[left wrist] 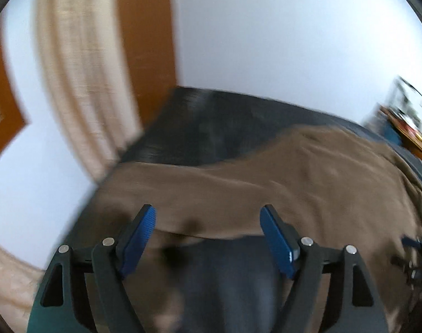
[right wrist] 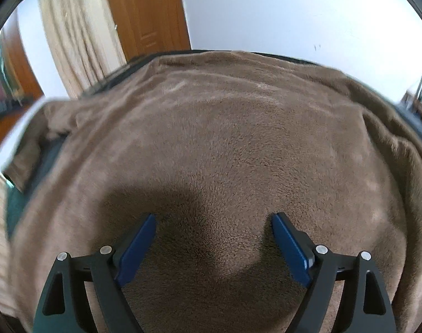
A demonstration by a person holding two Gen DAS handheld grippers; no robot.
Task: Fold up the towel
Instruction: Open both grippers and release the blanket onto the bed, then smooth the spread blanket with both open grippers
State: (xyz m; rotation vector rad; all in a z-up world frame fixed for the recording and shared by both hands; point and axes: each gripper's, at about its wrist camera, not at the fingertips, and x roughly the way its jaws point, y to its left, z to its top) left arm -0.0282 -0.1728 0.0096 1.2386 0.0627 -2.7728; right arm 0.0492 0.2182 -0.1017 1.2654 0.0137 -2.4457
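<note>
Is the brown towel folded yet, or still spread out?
Mostly spread: the towel covers the dark surface in one rumpled layer; only its left corner looks turned over.

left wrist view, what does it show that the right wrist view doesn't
Only the left wrist view shows the towel's near edge with bare dark surface below it, between the open left claw.

Only the right wrist view shows the open right claw over unbroken towel pile.

Both show the brown towel, the cream curtain, the wooden door and the white wall.

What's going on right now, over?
Left gripper open, empty. Right gripper open above brown towel. Towel spread on dark table. Nothing in the way.
</note>
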